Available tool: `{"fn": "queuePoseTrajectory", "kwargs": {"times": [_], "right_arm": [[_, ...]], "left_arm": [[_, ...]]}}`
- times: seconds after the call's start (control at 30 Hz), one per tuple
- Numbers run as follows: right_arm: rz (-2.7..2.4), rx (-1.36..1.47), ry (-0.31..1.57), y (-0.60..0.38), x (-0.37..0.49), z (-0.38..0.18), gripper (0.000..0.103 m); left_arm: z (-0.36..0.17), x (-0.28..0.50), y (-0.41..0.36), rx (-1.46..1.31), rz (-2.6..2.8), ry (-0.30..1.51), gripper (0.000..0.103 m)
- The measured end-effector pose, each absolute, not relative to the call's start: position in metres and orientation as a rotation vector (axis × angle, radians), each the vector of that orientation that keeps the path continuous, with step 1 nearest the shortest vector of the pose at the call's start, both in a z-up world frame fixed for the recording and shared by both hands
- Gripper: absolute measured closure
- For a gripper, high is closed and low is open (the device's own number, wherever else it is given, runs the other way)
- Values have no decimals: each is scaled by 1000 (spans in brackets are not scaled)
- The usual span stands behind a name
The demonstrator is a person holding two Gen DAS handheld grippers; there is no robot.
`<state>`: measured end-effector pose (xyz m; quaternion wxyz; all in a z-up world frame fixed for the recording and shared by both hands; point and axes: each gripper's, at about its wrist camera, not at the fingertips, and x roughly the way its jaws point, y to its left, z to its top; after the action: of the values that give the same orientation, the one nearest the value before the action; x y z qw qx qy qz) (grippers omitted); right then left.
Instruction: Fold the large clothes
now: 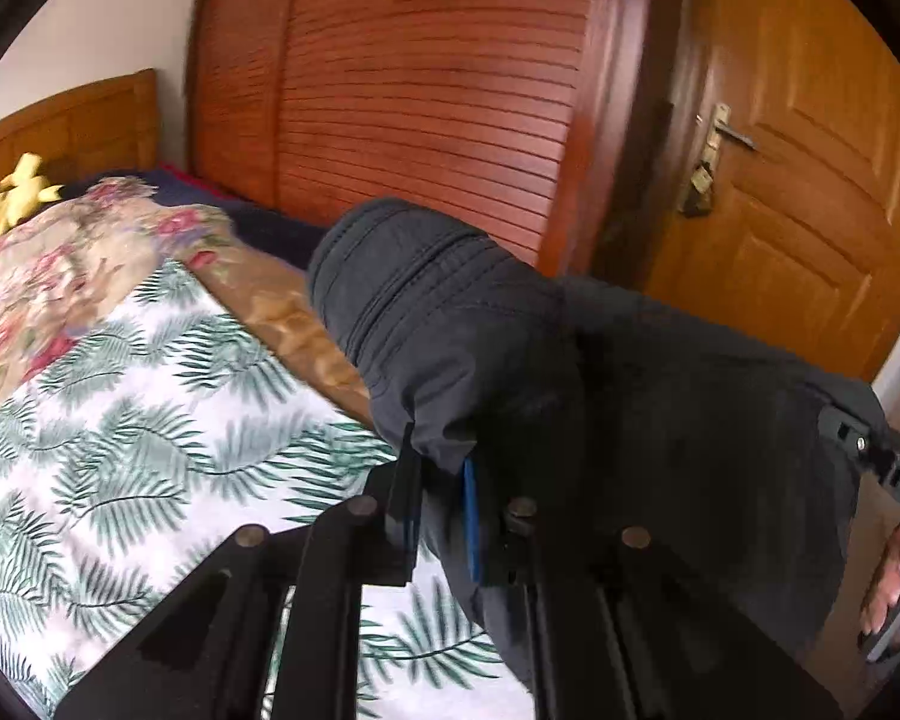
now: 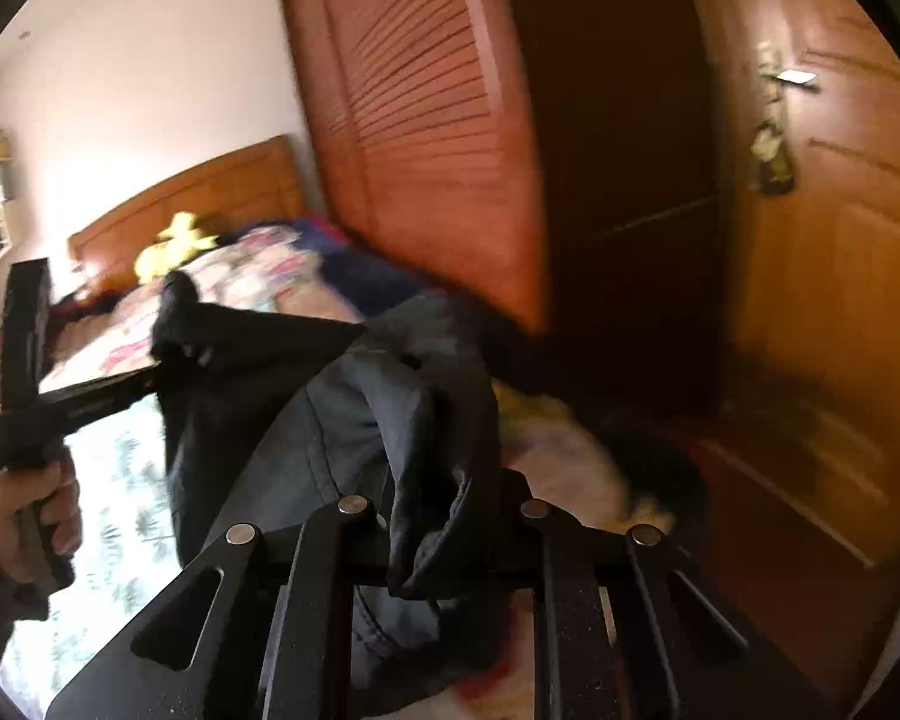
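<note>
A dark jacket (image 1: 462,324) is held up above the bed (image 1: 150,396), stretched between the 2 grippers. The left gripper (image 1: 444,498) is clamped on 1 edge of the jacket, and the right gripper (image 2: 444,516) is clamped on another fold. A wardrobe (image 1: 426,96) and a door (image 1: 810,192) are seen behind.

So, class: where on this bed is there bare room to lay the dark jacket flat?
The palm-leaf print sheet is free, bordered by the floral quilt towards the wooden headboard. The head end is crowded with the quilt and a yellow plush toy.
</note>
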<state>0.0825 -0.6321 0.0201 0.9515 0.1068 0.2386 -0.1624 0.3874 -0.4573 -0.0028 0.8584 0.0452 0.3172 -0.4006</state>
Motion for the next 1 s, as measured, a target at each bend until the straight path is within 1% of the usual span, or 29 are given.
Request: {"fn": "queuePoseTrajectory", "kwargs": {"times": [0.13,0.2,0.23,0.27,0.33,0.37,0.4,0.43,0.57,0.63,0.77,0.93,1.0], "right_arm": [[-409,226,511,-647,67,8,88],[-427,230,549,-649,68,-3,86],[-446,240,583,-653,69,-11,83],[-463,249,597,-659,72,-14,76],[-507,268,599,-665,68,-17,71],[-512,278,596,-667,63,-17,65],[-517,284,591,-669,60,-16,61],[-522,282,582,-670,57,-12,53],[-542,209,551,-663,52,6,43],[-538,155,535,-652,51,14,40],[-497,70,540,-633,62,13,36],[-419,88,625,-628,85,-14,35],[-414,120,696,-636,96,-31,35]], "left_arm": [[-12,384,-461,150,-837,667,95],[-17,385,-461,159,-815,693,94],[-19,387,-459,154,-811,708,94],[-20,387,-460,155,-805,716,93],[-22,386,-458,170,-797,715,92],[-22,383,-458,181,-794,709,92],[-24,381,-460,196,-790,702,91],[-25,380,-459,204,-788,701,91],[-26,380,-451,205,-767,712,89],[-24,379,-446,204,-774,703,88],[-23,371,-431,209,-786,710,82],[-13,344,-396,213,-790,661,72],[-9,331,-378,203,-785,657,69]]}}
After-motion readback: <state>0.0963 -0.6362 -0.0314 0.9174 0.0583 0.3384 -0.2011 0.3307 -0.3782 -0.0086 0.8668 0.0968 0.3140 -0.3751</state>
